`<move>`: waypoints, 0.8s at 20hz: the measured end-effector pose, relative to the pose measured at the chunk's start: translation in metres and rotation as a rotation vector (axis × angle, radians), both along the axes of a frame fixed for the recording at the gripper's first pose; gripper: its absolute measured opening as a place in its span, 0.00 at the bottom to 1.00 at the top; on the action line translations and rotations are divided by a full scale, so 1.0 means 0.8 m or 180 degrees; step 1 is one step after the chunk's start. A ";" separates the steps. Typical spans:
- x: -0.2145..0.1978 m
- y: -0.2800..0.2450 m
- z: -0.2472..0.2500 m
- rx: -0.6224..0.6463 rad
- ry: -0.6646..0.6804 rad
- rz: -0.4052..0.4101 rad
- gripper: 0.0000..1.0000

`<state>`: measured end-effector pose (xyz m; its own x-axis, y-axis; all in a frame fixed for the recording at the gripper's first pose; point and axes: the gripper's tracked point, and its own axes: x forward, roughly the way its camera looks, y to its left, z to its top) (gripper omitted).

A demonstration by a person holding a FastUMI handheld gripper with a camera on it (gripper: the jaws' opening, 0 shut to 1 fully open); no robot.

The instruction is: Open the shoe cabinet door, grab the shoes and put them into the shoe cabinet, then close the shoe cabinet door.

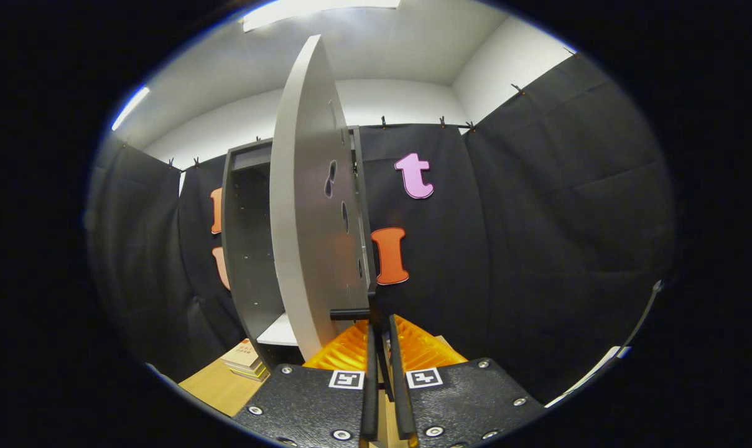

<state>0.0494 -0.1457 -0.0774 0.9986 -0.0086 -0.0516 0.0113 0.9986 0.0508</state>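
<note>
The gripper (380,326) sits low in front of the shoe cabinet (245,249), its two orange ribbed fingers (344,348) drawn in close together, only a thin slit left between the black pads. Right at their tips is the cabinet door's (307,211) small dark handle (349,314), a short black bar sticking out at the door's lower edge. The tips come up just under and beside that bar, but whether the pads actually pinch it is hard to tell from this angle. The pale grey door stands swung out, edge-on toward the camera, rising tall straight ahead of the fingers, with a few oval cut-outs on its inner face. To the left of the door the cabinet's dark interior is exposed: a grey frame, a shadowed back panel, and a white shelf (281,333) low down inside. Left of the gripper, at the foot of the cabinet, a small stack of books (246,359) lies on the light wooden surface (217,387). Black cloth hangs behind and to both sides
</note>
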 end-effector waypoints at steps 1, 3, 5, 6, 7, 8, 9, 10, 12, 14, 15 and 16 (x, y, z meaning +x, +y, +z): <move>-0.002 0.000 -0.001 -0.0046 0.0013 0.0047 0.11; -0.006 -0.004 -0.004 -0.0103 0.0043 0.0081 0.11; -0.009 -0.014 -0.008 -0.0105 0.0061 0.0020 0.11; -0.014 -0.028 -0.006 -0.0103 0.0055 -0.0035 0.11; -0.021 -0.038 -0.005 -0.0100 0.0052 -0.0088 0.11; -0.026 -0.044 -0.006 -0.0086 0.0060 -0.0117 0.11; -0.029 -0.047 -0.007 -0.0061 0.0071 -0.0147 0.11; -0.034 -0.050 -0.005 -0.0037 0.0069 -0.0165 0.11; -0.039 -0.051 -0.003 -0.0018 0.0063 -0.0211 0.11; -0.043 -0.047 -0.002 -0.0051 0.0072 -0.0230 0.11; -0.046 -0.042 -0.001 -0.0064 0.0070 -0.0231 0.11; -0.048 -0.036 0.001 -0.0062 0.0062 -0.0227 0.11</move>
<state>0.0109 -0.1748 -0.0762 0.9943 -0.0809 -0.0702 0.0831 0.9961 0.0304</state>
